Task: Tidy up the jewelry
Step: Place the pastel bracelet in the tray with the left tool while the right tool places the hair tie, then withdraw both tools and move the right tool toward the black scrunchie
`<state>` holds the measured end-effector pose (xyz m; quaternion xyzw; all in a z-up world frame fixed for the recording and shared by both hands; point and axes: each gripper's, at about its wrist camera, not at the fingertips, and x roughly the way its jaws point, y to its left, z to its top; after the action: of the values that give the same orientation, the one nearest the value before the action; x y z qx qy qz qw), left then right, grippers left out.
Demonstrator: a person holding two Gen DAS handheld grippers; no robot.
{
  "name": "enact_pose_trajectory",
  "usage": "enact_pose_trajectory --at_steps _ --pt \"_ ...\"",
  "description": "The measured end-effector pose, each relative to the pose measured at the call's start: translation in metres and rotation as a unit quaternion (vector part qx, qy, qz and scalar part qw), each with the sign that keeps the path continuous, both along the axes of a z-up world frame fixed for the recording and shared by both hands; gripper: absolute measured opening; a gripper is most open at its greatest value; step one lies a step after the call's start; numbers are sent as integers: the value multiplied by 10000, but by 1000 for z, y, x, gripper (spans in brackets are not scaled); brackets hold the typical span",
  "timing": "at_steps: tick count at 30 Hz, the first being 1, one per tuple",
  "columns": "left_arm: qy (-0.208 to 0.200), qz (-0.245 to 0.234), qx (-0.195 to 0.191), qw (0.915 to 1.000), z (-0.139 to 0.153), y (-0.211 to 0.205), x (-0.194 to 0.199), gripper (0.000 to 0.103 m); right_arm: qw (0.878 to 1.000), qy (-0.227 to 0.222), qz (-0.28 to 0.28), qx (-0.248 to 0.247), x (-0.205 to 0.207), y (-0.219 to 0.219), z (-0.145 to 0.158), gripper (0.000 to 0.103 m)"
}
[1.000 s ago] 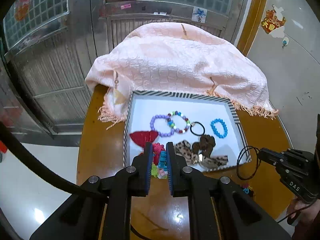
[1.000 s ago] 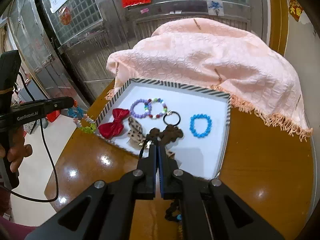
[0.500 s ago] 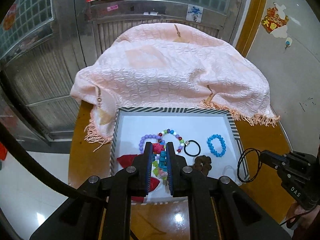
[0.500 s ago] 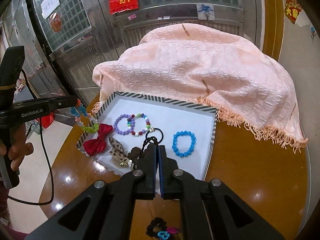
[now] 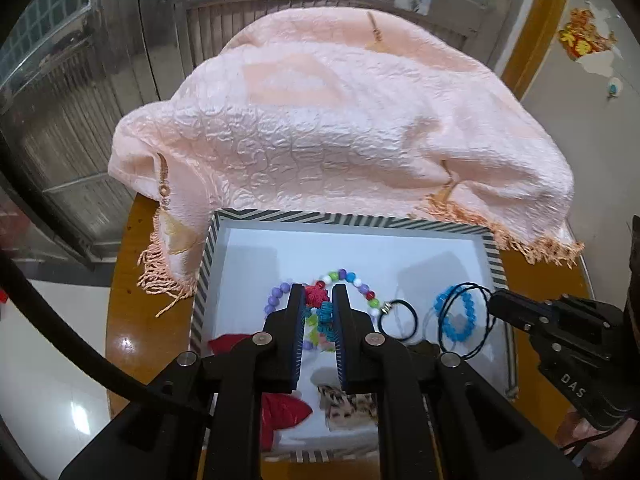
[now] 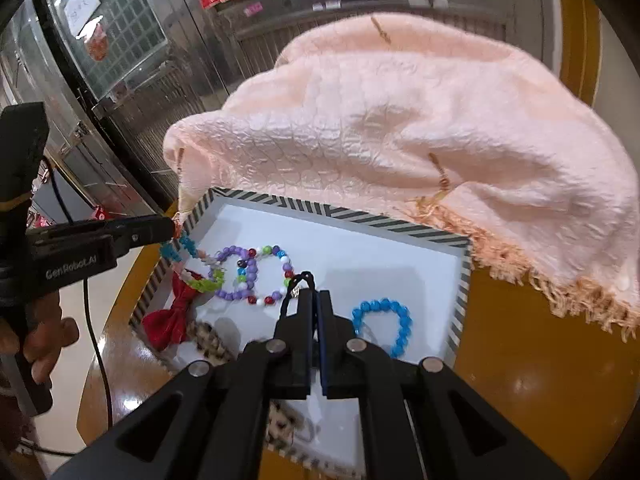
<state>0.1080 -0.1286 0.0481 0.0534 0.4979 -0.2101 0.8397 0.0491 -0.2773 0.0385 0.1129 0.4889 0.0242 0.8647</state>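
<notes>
Tray (image 5: 495,252) far half is bare, open to me; pink cloth (image 5: 340,120) heaped against far rim blocks beyond

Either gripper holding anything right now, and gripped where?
Left gripper pinches a colourful beaded bracelet by its strand; right gripper pinches a thin black cord loop at one edge.

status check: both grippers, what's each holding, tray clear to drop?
Left gripper shut on colourful bead bracelet. Right gripper shut on thin black cord loop. Both over striped tray; bare white floor at back.
</notes>
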Motion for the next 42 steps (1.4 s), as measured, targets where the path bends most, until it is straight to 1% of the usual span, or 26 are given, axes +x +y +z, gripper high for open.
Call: enact_pose_trajectory --at_steps 7,13,15,16,17,18,19,20,22,25,28,31,33,37,42 --pt "257 280 224 9990 -34 -3 20 6 9989 313 -237 243 39 -24 -43 2" --pt "307 461 497 9972 -55 0 24 6 9973 614 -409 49 52 -35 -72 2" --pt "360 510 535 9966 -61 2 26 6 9963 703 -501 25 53 -38 -78 6" --pt "397 507 572 9963 -64 3 26 6 9957 752 -535 30 53 -39 -81 14" --pt "402 503 623 9960 -66 3 27 9 9954 778 -551 37 52 -39 -83 23" --pt "399 486 669 9958 -67 3 26 16 9954 780 -550 44 50 -39 -82 26" --pt "372 478 692 9958 -68 3 25 20 9957 760 -526 57 48 -38 -80 29" --pt "366 476 658 9960 -68 4 25 24 9960 735 -497 58 47 -36 -77 30" --pt "378 500 601 9962 -67 6 23 26 9966 677 -459 43 43 -33 -68 32" --pt "301 559 581 9963 -61 12 18 26 9974 583 -409 55 34 -29 -50 43" --pt "152 611 537 9966 -50 20 11 26 9981 461 -405 87 23 -27 -31 45" --pt "21 645 433 9970 -36 27 3 30 9980 322 -491 246 8 -28 -13 49" --pt "-105 662 365 9971 -25 31 -5 31 9978 258 -529 306 -4 -25 -5 50" --pt "-372 650 286 9968 -4 35 -24 31 9983 156 -495 275 -27 -14 13 51" --pt "-502 570 187 9969 9 35 -49 31 9986 10 -464 242 -55 0 31 55"
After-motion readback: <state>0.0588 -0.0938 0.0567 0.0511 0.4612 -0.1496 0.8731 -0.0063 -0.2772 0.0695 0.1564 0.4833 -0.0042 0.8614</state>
